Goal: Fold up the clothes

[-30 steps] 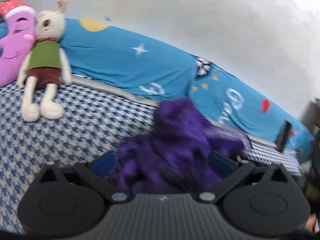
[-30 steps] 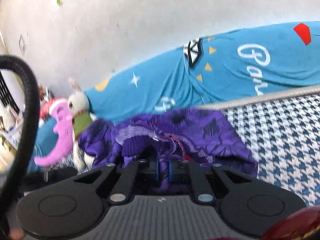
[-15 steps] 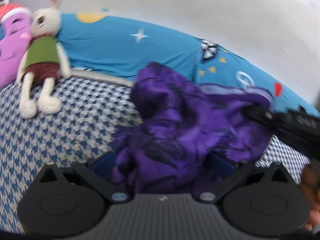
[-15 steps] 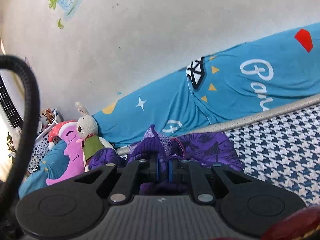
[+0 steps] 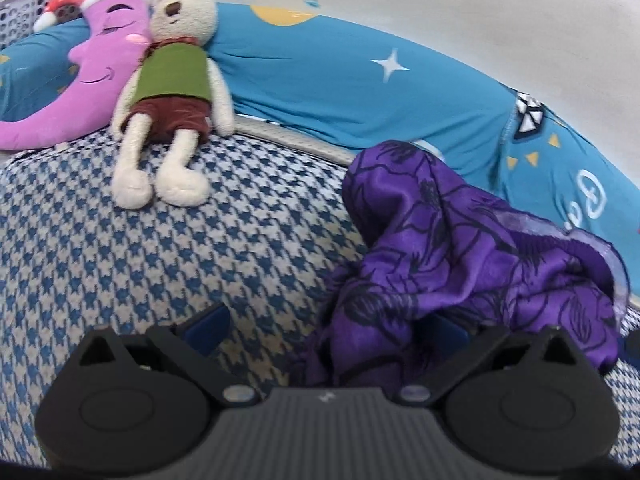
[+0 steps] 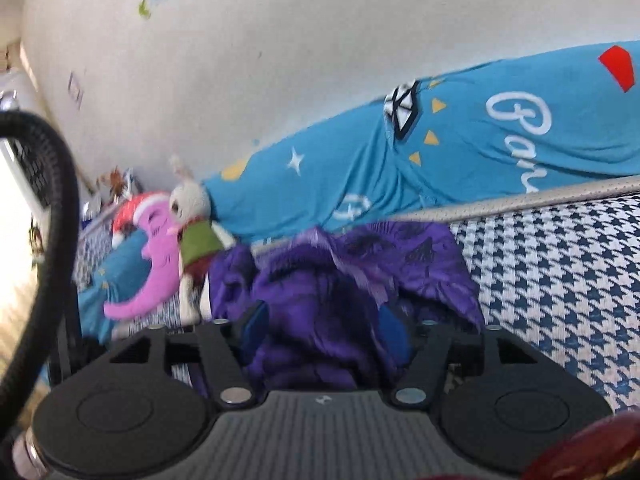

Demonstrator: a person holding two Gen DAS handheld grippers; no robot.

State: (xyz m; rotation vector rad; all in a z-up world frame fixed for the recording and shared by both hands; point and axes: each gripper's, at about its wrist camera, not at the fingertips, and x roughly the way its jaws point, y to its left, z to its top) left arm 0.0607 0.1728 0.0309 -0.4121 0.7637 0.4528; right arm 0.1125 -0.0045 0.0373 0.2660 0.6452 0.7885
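Folding is not started yet, I think: the purple garment (image 5: pixel 460 264) lies in a crumpled heap on the bumpy blue-and-white checked bed cover (image 5: pixel 160 248). It looks silky, with black flower lines. Both the left gripper (image 5: pixel 324 326) and right gripper (image 6: pixel 326 330) have fingers wide apart, holding nothing. Next, they should pinch two edges and spread it flat.
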